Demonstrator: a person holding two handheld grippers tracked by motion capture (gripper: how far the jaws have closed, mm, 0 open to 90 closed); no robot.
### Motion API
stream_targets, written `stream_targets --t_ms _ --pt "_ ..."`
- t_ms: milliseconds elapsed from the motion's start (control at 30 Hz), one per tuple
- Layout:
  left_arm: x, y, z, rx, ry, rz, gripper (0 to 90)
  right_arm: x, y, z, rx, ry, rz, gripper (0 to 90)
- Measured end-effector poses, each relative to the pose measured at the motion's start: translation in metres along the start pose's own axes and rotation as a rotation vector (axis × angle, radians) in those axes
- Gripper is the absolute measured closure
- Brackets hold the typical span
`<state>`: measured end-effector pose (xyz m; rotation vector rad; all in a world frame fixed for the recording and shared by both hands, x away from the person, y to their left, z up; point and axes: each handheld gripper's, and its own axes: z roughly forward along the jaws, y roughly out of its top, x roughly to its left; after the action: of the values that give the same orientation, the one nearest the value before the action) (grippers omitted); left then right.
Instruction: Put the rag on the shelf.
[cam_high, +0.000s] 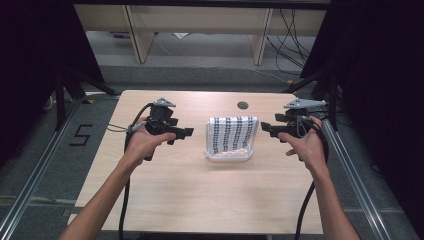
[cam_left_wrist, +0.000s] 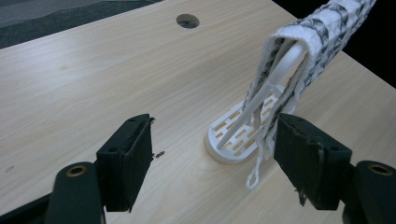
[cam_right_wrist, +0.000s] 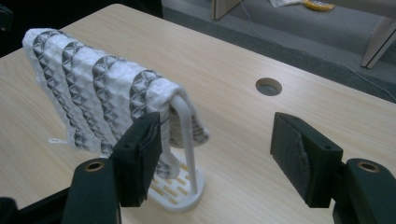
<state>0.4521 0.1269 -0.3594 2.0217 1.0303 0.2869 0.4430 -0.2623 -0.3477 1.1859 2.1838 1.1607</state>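
A white cloth with dark patterned stripes (cam_high: 232, 134) hangs folded over a white plastic rack (cam_high: 228, 156) in the middle of the wooden table (cam_high: 200, 200). My left gripper (cam_high: 184, 133) is held just left of the rack, open and empty. My right gripper (cam_high: 266, 129) is held just right of it, open and empty too. In the left gripper view the cloth (cam_left_wrist: 322, 32) drapes over the rack's arch and its slotted base (cam_left_wrist: 233, 140) rests on the table. In the right gripper view the cloth (cam_right_wrist: 98, 88) covers the rack (cam_right_wrist: 184, 126) from the side.
A round cable hole (cam_high: 243, 105) sits in the table behind the rack. Black cables trail from both grippers off the front edge. Dark curtains and frame legs flank the table; shelving and loose cables stand on the floor beyond.
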Motion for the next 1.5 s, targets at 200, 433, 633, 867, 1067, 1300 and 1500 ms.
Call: stream_targets --t_ms 200,433,633,867,1067,1300,1500 --pt "0.000 -0.010 -0.003 -0.011 -0.004 -0.009 27.1 0.003 -0.007 -0.001 -0.015 0.009 -0.007 34.1" --pt "-0.002 -0.021 -0.006 -0.021 -0.010 -0.016 27.1 0.008 -0.015 -0.003 0.000 0.024 -0.021 34.1" --pt "-0.006 -0.031 -0.009 -0.028 -0.016 -0.007 27.1 0.014 -0.024 -0.004 -0.004 0.030 -0.014 33.8" --pt "-0.011 -0.041 -0.010 -0.025 -0.023 0.002 27.1 0.019 -0.031 -0.004 -0.010 0.040 -0.031 33.8" --pt "-0.015 -0.052 -0.013 -0.032 -0.024 0.017 27.0 0.024 -0.038 -0.005 0.004 0.054 -0.034 32.3" --pt "-0.022 -0.065 -0.019 -0.051 -0.026 0.033 27.0 0.032 -0.051 -0.007 0.008 0.068 -0.032 30.5" --pt "-0.024 -0.073 -0.021 -0.062 -0.021 0.044 26.8 0.035 -0.060 -0.007 0.003 0.062 -0.051 29.9"
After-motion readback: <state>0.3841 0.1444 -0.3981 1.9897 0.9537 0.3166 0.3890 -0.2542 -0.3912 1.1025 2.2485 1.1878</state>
